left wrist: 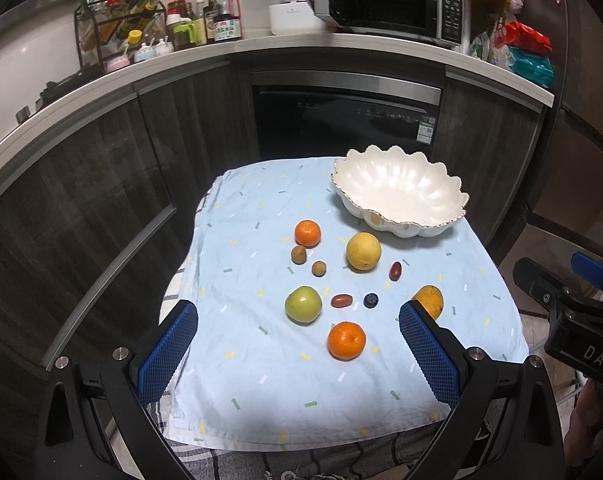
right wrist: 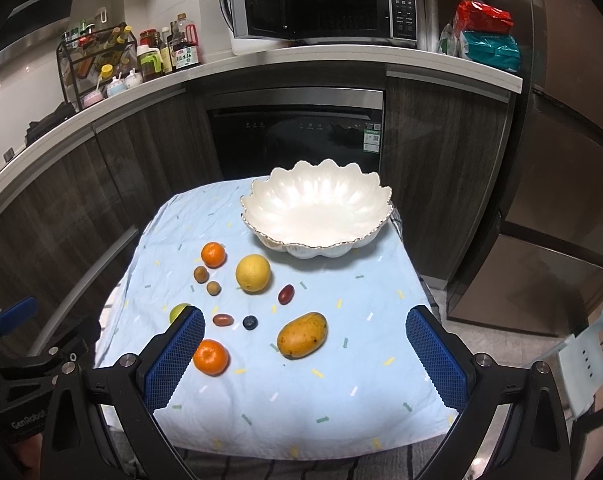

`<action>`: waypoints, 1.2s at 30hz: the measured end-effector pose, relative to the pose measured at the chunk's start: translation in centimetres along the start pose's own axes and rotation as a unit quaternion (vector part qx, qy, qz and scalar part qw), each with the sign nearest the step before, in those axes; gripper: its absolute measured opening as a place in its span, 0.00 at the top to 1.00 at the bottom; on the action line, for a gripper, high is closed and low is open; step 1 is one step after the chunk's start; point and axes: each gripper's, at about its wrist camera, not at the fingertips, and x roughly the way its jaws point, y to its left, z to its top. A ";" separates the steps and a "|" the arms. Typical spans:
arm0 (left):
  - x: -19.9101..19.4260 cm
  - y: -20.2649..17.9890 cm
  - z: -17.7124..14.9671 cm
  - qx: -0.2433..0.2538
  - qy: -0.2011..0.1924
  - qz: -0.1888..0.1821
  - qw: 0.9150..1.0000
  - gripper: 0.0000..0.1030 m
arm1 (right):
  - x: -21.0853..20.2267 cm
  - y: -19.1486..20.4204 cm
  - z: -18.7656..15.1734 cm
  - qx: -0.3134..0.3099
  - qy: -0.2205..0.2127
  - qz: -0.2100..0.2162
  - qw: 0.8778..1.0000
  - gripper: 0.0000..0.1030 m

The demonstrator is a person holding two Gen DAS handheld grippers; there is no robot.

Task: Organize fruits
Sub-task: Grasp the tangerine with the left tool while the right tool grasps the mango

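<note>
A white scalloped bowl [left wrist: 401, 194] [right wrist: 317, 212] stands empty at the far right of a light blue cloth [left wrist: 261, 380]. Fruits lie loose on the cloth: two oranges [left wrist: 346, 340] [left wrist: 307, 233], a yellow round fruit [left wrist: 363, 251], a green apple [left wrist: 303, 304], a mango [right wrist: 302, 335], two brown longans [left wrist: 298, 255], two red dates [left wrist: 341, 301] and a blueberry [left wrist: 370, 300]. My left gripper [left wrist: 299, 312] is open above the near fruits, holding nothing. My right gripper [right wrist: 305, 322] is open above the mango, holding nothing.
The cloth covers a small table in front of dark kitchen cabinets and a black dishwasher [right wrist: 297, 132]. A counter behind holds a microwave [right wrist: 325, 4] with its door open, bottles [right wrist: 181, 52] and bags. A fridge [right wrist: 561, 160] stands at the right.
</note>
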 end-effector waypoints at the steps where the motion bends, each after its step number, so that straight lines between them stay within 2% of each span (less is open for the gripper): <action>1: 0.2 -0.1 0.1 0.003 0.002 -0.002 1.000 0.01 | 0.0 0.0 0.0 0.000 0.001 0.000 1.000 0.01; 11: 2.1 -0.9 0.6 0.022 0.008 -0.013 1.000 0.02 | 1.9 -0.3 0.7 -0.005 0.007 -0.005 1.000 0.01; 22: 5.1 -1.2 0.2 0.032 0.024 -0.008 0.999 0.02 | 5.2 -0.1 0.9 -0.021 0.020 0.000 1.000 0.01; 36: 9.1 -3.5 -1.9 0.066 0.042 -0.015 0.997 0.06 | 10.5 -0.3 -0.9 -0.093 0.043 0.035 0.994 0.01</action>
